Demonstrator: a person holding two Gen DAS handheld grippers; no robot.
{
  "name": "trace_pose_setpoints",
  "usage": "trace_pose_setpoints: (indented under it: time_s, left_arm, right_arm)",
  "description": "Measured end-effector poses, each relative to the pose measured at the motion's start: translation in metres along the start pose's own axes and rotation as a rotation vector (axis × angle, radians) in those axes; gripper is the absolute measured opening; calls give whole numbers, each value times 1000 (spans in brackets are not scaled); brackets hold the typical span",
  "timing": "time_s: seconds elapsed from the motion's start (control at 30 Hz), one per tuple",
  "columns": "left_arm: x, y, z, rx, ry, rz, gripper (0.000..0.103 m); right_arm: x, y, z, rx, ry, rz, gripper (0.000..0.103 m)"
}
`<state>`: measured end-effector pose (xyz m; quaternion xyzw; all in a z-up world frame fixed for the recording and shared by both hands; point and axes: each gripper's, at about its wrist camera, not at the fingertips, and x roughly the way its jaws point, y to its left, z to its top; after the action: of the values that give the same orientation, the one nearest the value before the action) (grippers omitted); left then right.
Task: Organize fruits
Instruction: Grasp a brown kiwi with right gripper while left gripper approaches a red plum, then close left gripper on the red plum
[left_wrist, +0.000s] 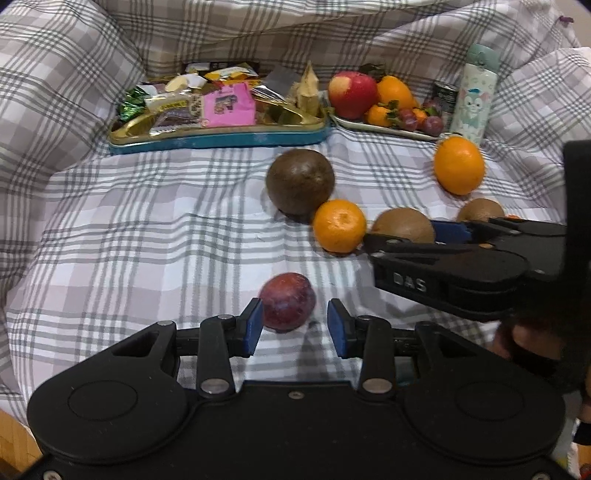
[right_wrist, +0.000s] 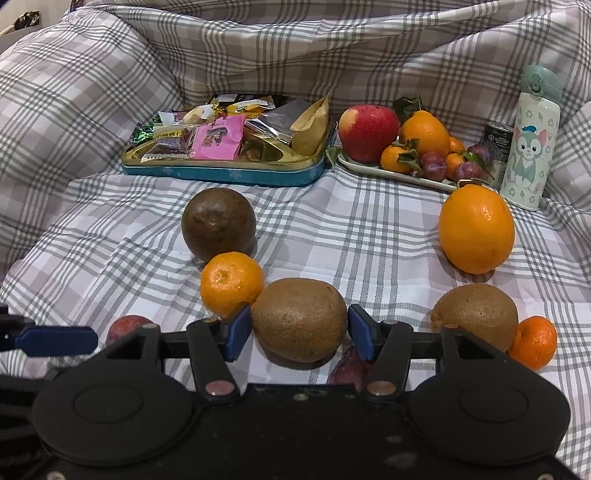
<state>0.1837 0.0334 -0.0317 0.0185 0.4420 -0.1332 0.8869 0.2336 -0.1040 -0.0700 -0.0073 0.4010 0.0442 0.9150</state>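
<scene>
Two claws among loose fruit on a checked bedsheet

The right claw brackets a kiwi, blue pads at its sides (contact unclear). The left claw stands spread, a plum beside its left pad, not pinched. The fruit tray sits at the back, by a snack tin.

Both views are lit softly and evenly from above, at moderate indoor brightness. Short, diffuse shadows are cast beneath the fruit on the checked cloth. Small highlights are seen on the large orange and the apple. Straight lines are bowed toward the edges by fisheye distortion, and the corners are darkened. Slight softness is noticed throughout.
</scene>
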Motion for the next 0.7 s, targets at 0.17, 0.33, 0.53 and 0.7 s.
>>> trace_pose_setpoints:
  time_s: [0.17, 0.33, 0.53, 0.7]
  left_arm:
    - [7, 3, 1, -9, 7, 13, 47]
    - [15, 2, 1, 3, 18, 22, 47]
    - [19, 0, 5, 4, 1, 35, 49]
    - [24, 0, 5, 10, 12, 42, 51]
  right_arm:
    - [1, -1, 1, 1, 0, 9, 58]
    - [1, -3, 1, 12, -1, 18, 58]
    - [0, -6, 2, 41, -2, 33, 58]
    - [-3, -5, 4, 47, -17, 38, 58]
